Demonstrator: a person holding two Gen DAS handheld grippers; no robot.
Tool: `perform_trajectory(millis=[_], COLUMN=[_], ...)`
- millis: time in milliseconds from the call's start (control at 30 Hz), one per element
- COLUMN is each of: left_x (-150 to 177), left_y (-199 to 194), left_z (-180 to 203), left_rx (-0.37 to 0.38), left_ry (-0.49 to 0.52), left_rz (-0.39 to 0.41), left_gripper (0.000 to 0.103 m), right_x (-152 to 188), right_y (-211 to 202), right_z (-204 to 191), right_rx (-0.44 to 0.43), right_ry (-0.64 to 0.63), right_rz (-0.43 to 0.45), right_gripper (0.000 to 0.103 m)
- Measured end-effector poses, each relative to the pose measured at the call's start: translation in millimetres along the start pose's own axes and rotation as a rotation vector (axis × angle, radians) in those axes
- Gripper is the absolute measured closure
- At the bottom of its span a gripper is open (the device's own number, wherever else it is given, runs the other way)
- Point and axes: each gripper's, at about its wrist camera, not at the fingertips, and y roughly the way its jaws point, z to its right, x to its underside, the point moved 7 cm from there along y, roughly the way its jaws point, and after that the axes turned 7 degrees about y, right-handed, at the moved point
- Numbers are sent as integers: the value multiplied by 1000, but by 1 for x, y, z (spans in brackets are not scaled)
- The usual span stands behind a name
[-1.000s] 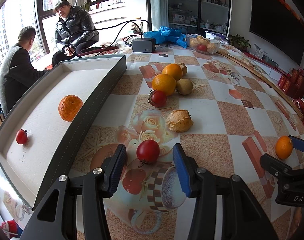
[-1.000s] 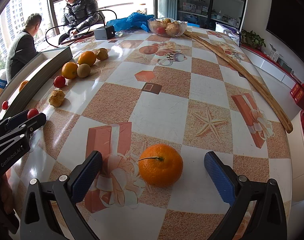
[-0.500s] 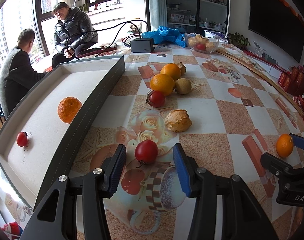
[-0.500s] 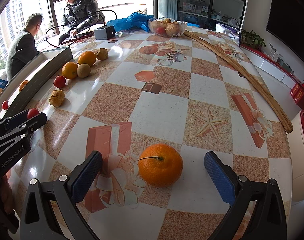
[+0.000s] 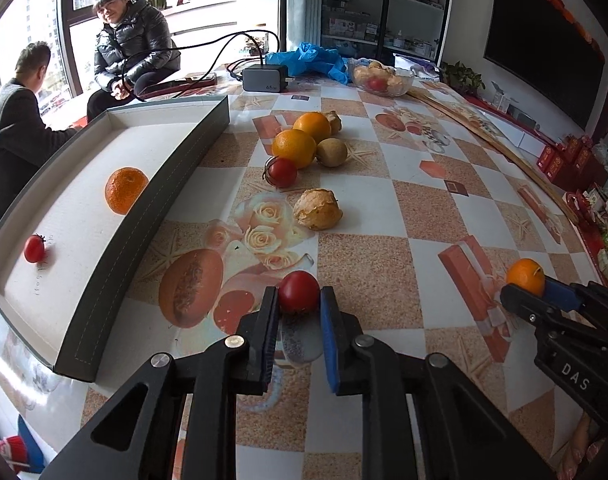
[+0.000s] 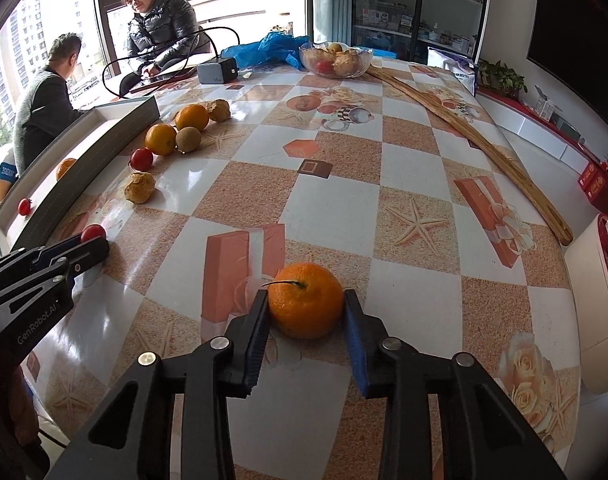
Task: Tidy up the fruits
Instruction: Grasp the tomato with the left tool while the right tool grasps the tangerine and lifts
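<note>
— Closing on both fruits at once, by the look of it. Half a second back the left tool (image 5: 299, 307) stood spread wide around the tomato (image 5: 298, 291); now its pads touch the fruit on either side.

— And the right one?

— Same story. The right tool (image 6: 305, 314) was gaping around the mandarin (image 6: 305, 306), and now it is pinching it, stem pointing left. Both fruits seem to sit on the tabletop (image 6: 403, 208) yet — neither looks lifted.

— So the grasp step is done, more or less?

— I'd judge so. What follows is probably carrying each one to the tray (image 5: 116, 240) at the left, where a small tomato (image 5: 34, 249) lies near the close end and an orange (image 5: 126, 190) lies farther along.

— Anything left loose?

— Plenty. Farther up the tabletop sit a second tomato (image 5: 282, 172), two oranges (image 5: 294, 149) touching each other, a kiwi (image 5: 331, 153) just beside them, and a wrinkled brown fruit (image 5: 317, 209) nearer. So the task is early on.

— Risks?

— The tomato is soft and round; squeezed hard it could bruise, held lightly it could roll out. The tray wall also needs clearing on the way in.
</note>
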Motion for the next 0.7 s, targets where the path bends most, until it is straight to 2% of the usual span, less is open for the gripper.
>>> perform_trajectory(millis=[367, 700], left_x=[2, -13], left_y=[-27, -52], left_z=[-12, -42], left_rx=[20, 9], left_ry=[-29, -76], left_rz=[31, 78], left_gripper=[81, 81], right_x=[-4, -27], right_y=[-5, -10], right_z=[0, -29], right_rx=[-77, -170], right_ry=[85, 90], right_rz=[-47, -61], right_gripper=[66, 66])
